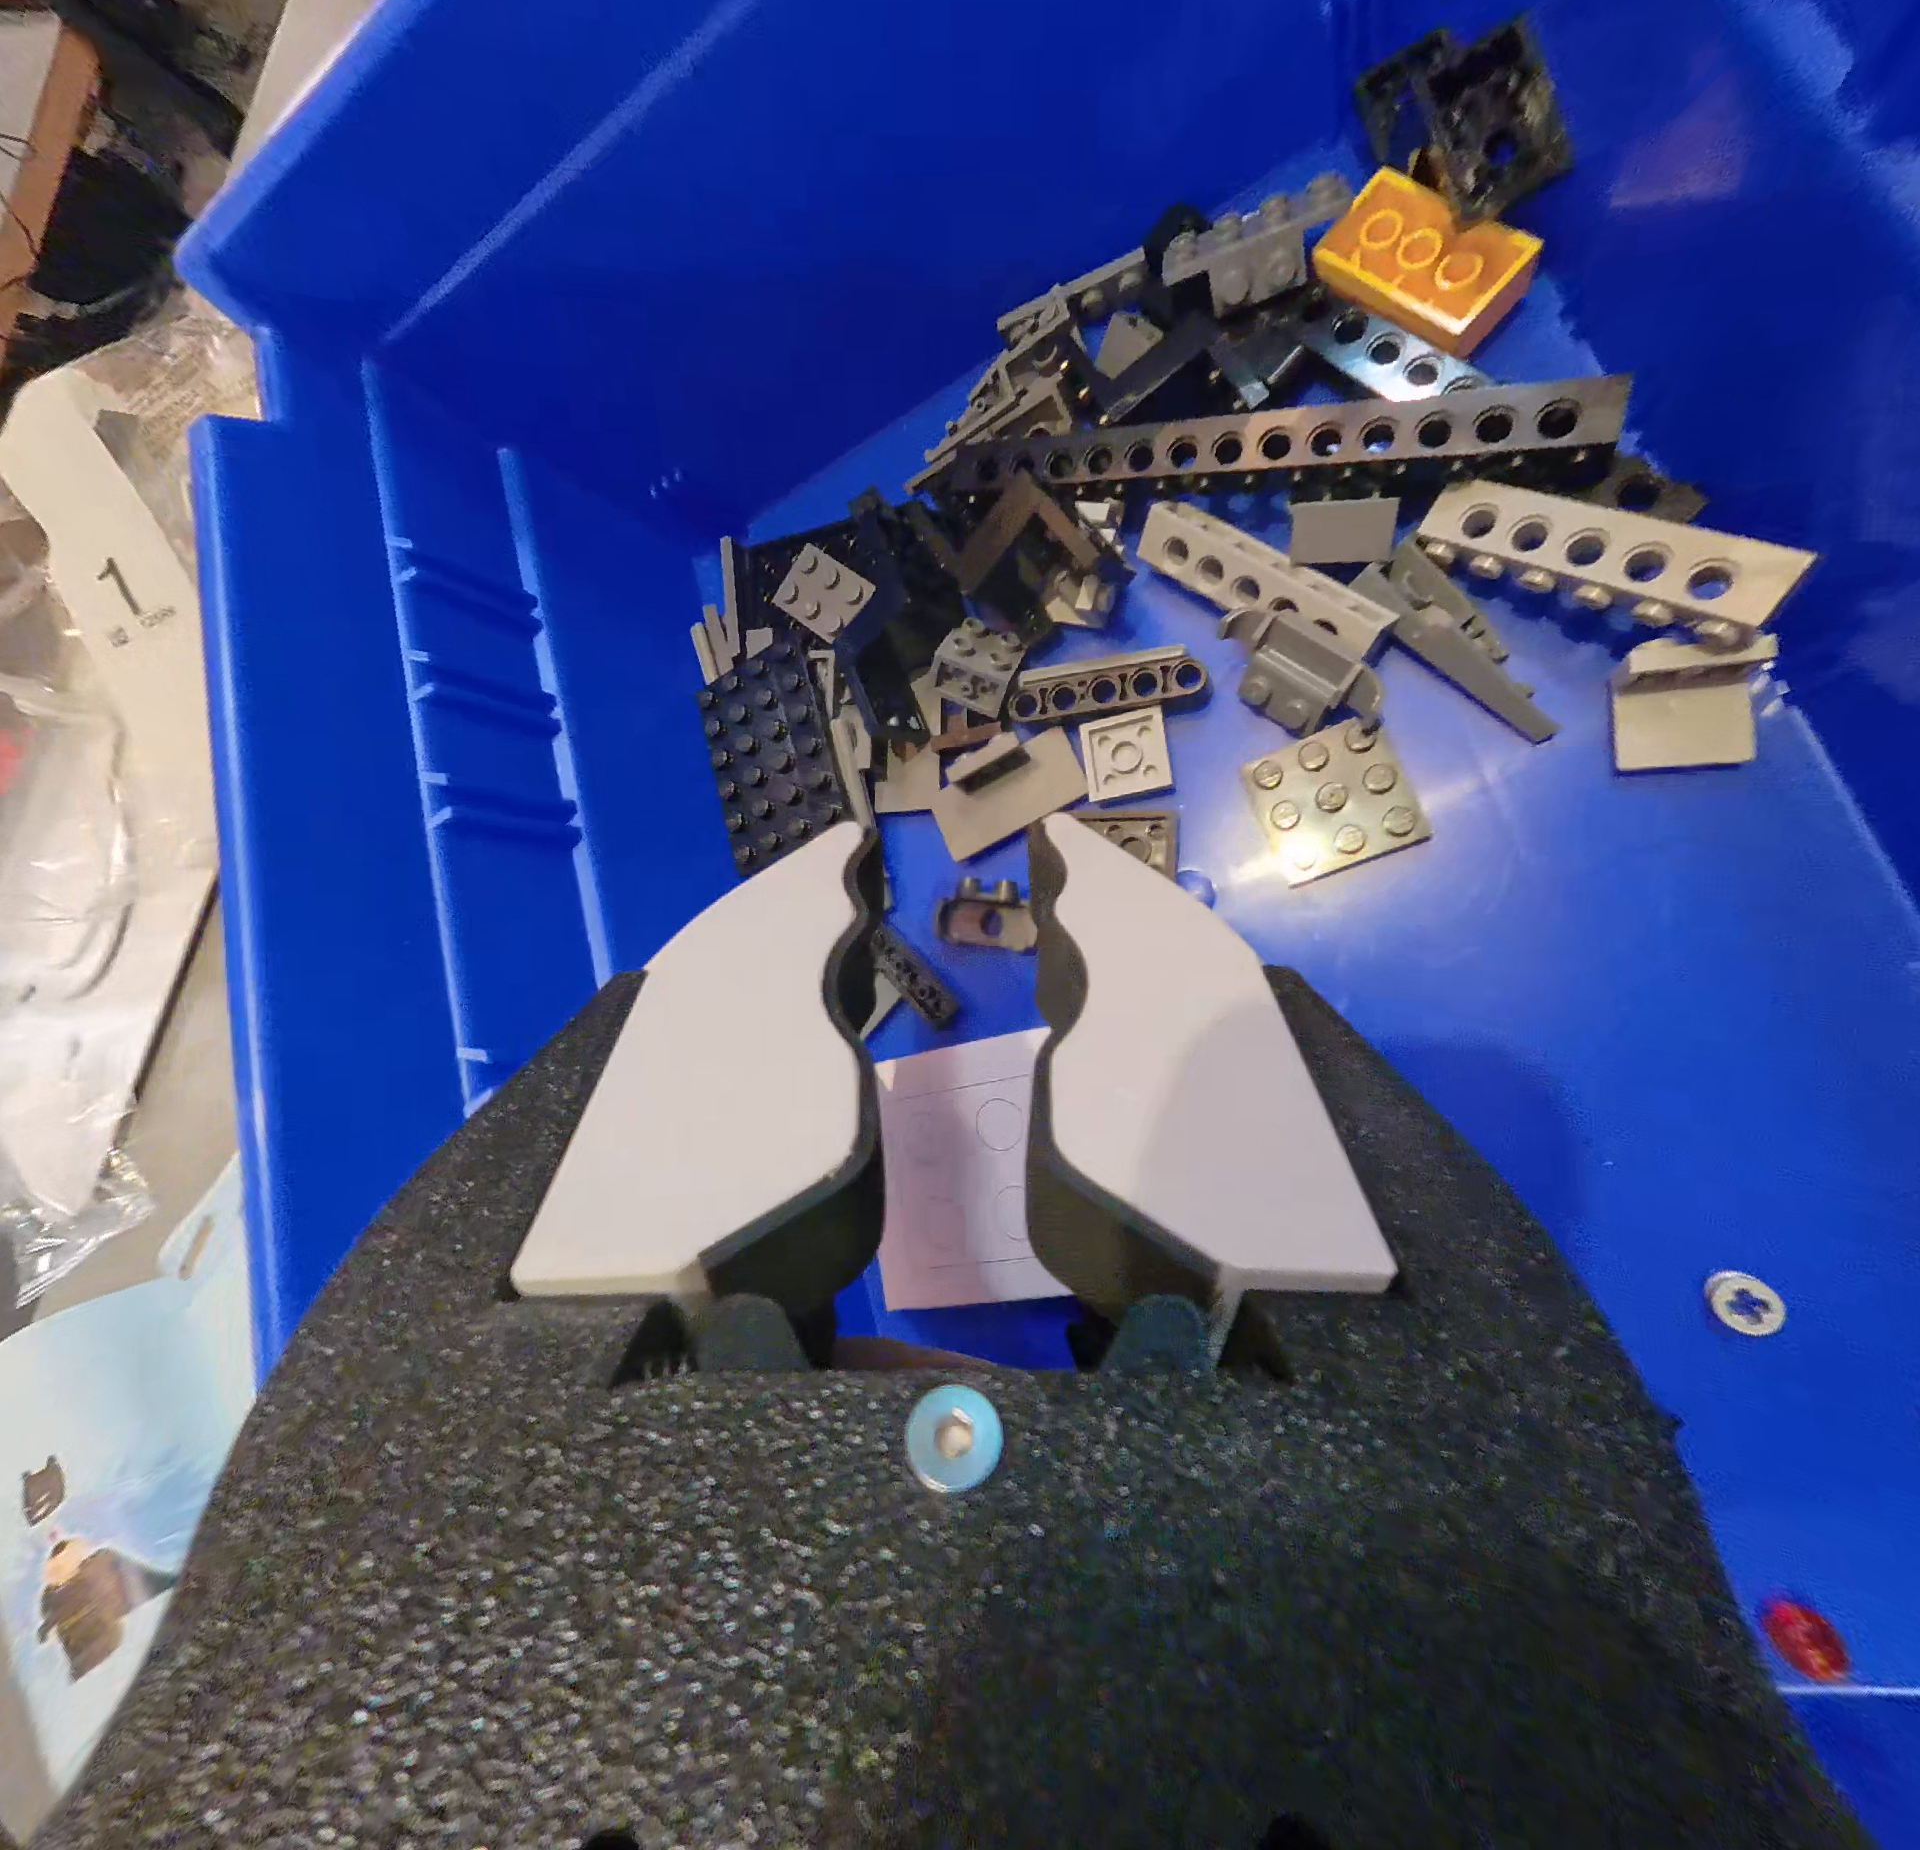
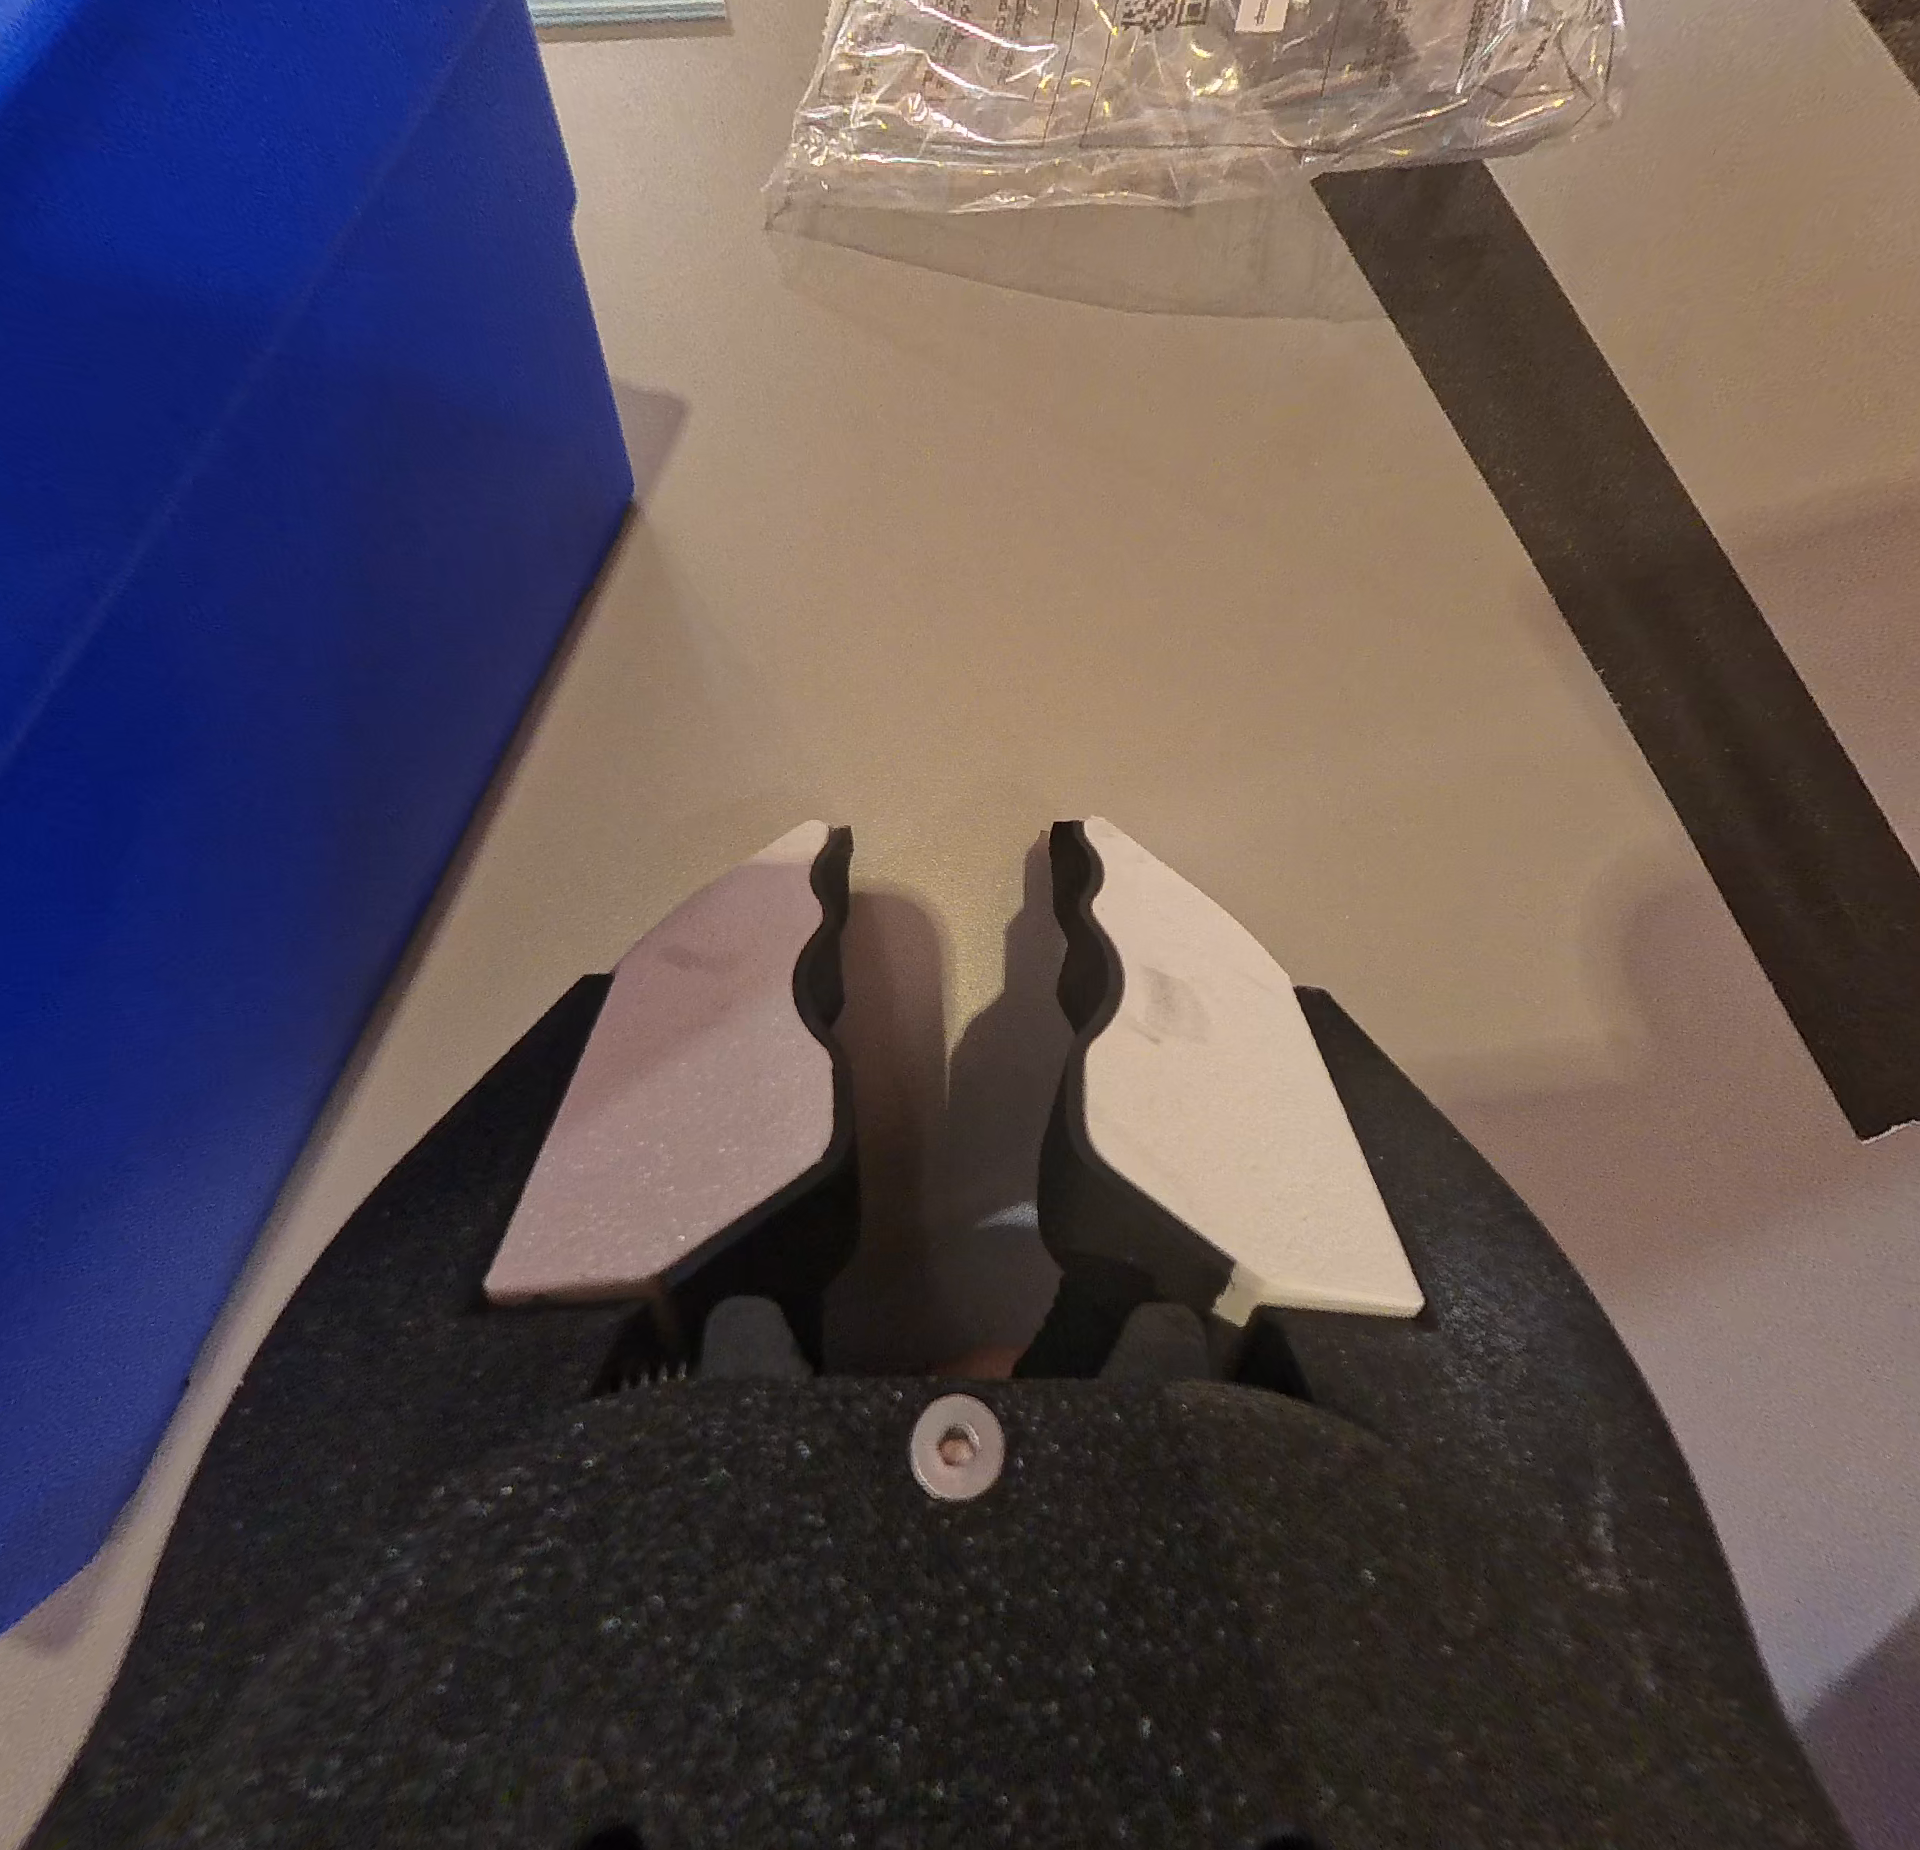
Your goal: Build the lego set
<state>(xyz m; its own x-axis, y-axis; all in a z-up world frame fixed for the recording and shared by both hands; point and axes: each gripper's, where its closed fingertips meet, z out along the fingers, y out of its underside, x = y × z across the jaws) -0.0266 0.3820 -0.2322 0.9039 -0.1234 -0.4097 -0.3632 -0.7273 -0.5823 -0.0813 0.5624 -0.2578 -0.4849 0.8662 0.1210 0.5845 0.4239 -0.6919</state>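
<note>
Left gripper (image 1: 956, 855): poised inside the bin (image 1: 727, 242), jaws apart, nothing between the pads.
Below its fingertips: a small grey brick (image 1: 982, 912) on the bin floor, in the gap between the fingers but clear of both pads, so far as the blur lets on.
By the left finger (image 1: 727, 1021): a short black beam (image 1: 914, 974), partly hidden behind the pad; contact not clear.
Under the jaws: a white sheet (image 1: 956, 1177) with faint circles, flat on the bin floor.
Pile (image 1: 1039, 605): grey and black bricks, plates and holed beams, heaped just beyond the fingertips toward the bin's far corner.
Black plate (image 1: 764, 751): studded, at the pile's left edge, just past the left fingertip.
Grey plate (image 1: 1335, 803): square, studded, lying apart to the right of the fingertips.
Long beam (image 1: 1299, 444): dark, holed, laid across the pile.
Orange brick (image 1: 1423, 257): at the far end of the pile, under a black piece (image 1: 1475, 117).
Screw (image 1: 1745, 1301): set in the bin floor, to the right.
Outside the bin, left: clear bags (image 1: 73, 813) and a booklet (image 1: 94, 1488).
Right gripper (image 2: 951, 844): low over the table (image 2: 1039, 553), jaws wide, bare.
Its surroundings: bin wall (image 2: 260, 450) close on the left; a clear bag (image 2: 1195, 65) well ahead; a black strip (image 2: 1621, 605) to the right.
</note>
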